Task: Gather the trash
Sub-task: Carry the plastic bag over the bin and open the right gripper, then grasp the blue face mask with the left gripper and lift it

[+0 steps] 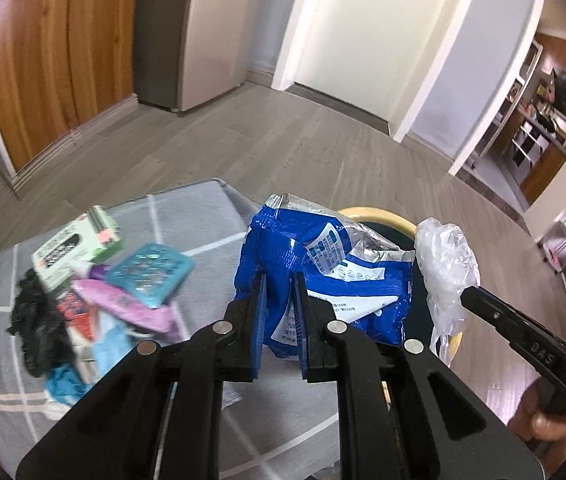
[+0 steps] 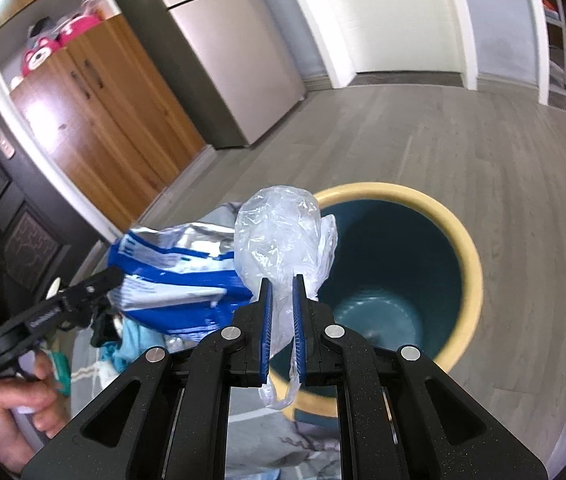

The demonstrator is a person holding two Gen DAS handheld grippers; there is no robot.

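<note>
My left gripper (image 1: 280, 280) is shut on a crumpled blue and silver snack bag (image 1: 335, 264) and holds it up over the table's edge; the bag also shows in the right wrist view (image 2: 179, 272). My right gripper (image 2: 282, 284) is shut on a clear plastic bag (image 2: 283, 232) and holds it above the near rim of a round bin (image 2: 471, 264) with a cream rim and dark teal inside. The plastic bag also shows in the left wrist view (image 1: 447, 264), with the bin's rim (image 1: 379, 214) behind the snack bag.
A grey striped tablecloth (image 1: 187, 208) bears a pile: a green and white box (image 1: 75, 248), a teal packet (image 1: 151, 276), a pink wrapper (image 1: 123, 304) and black crumpled material (image 1: 39, 332). Wooden cabinets (image 1: 51, 60) and a fridge (image 1: 187, 32) stand across the grey floor.
</note>
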